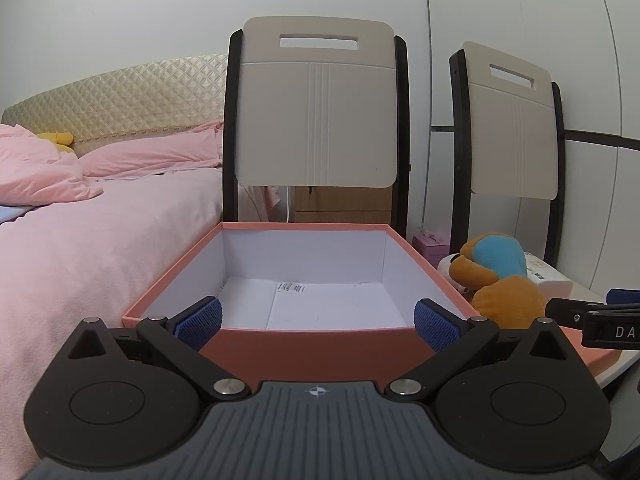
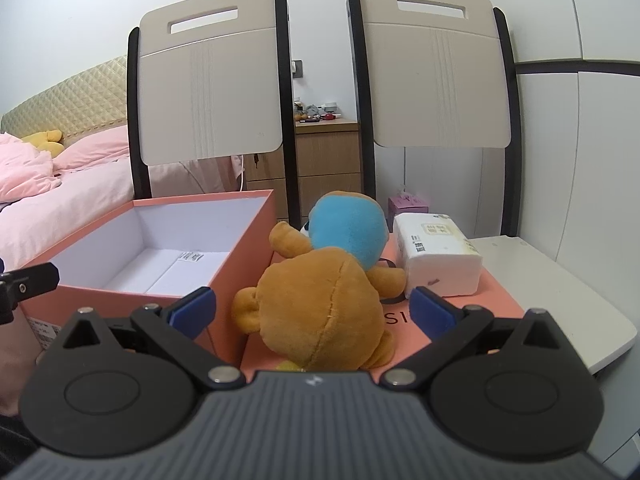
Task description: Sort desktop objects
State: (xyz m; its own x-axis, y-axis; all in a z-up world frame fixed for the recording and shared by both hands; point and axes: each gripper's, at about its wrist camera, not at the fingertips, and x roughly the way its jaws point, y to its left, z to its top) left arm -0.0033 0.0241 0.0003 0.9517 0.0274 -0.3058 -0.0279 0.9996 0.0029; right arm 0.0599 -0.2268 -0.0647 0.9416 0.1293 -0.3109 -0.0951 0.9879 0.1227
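An open pink box with a white inside stands in front of my left gripper, which is open and empty at the box's near wall. The box also shows in the right wrist view, at left. An orange and blue plush toy lies on the pink lid right of the box; it shows in the left wrist view too. My right gripper is open, with a finger on each side of the toy's orange body. A white tissue pack lies behind the toy.
Two beige chairs stand behind the white table. A bed with pink bedding is at left. A small pink box sits behind the tissue pack. A wooden drawer unit stands further back.
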